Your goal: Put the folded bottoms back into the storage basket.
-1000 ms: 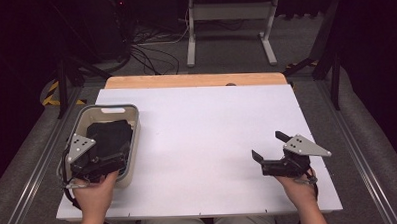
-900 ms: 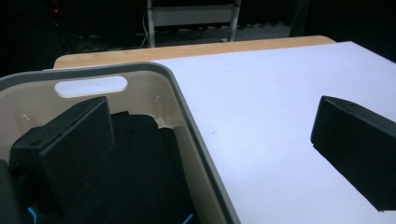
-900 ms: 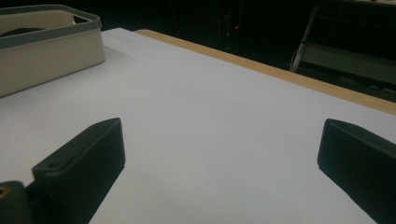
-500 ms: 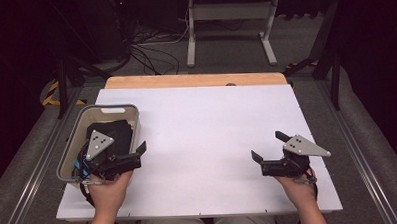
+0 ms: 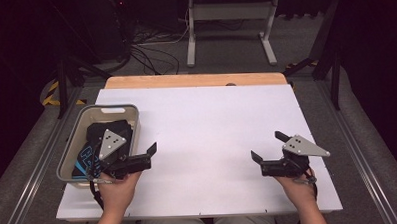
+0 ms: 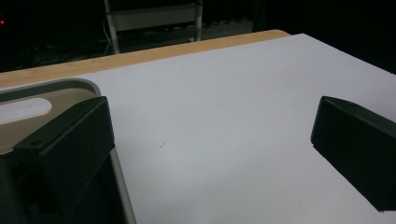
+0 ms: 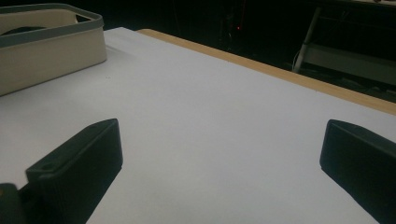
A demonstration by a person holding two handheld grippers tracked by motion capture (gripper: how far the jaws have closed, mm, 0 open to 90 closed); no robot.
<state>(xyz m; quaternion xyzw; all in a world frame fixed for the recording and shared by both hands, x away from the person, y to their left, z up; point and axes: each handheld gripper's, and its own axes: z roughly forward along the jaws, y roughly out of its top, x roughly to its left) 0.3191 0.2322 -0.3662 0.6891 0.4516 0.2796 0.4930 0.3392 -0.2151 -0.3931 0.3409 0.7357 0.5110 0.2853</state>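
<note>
Near edge, high view: 2 forearms entering from below, each hand wrapped round a gripper.

Left gripper [image 5: 142, 155] low over white table sheet [image 5: 212, 131], just beside right wall of bin [image 5: 134, 116], body partly over bin's near right corner. Jaws spread wide, nothing between them; in left gripper view, bare white sheet between 2 black jaws, left jaw overlapping bin rim [image 6: 70, 85].

Right gripper [image 5: 269, 148] near right side of sheet, well apart from left one. Jaws also wide open, empty; right gripper view shows plain sheet between them, bin [image 7: 51, 44] off at far left.

Grey 3-cornered plate on top of each gripper.

Bin: beige tub with grey rim, handle slot in far wall, sitting at left edge of sheet. Inside, dark bundled item with blue markings [image 5: 88, 156]; kind not readable.

Farther: strip of wooden tabletop [image 5: 195, 80] beyond far edge of sheet. Beyond that, dark floor, tangle of cables [image 5: 149, 48], grey metal stand [image 5: 231, 26] with 2 legs.
</note>
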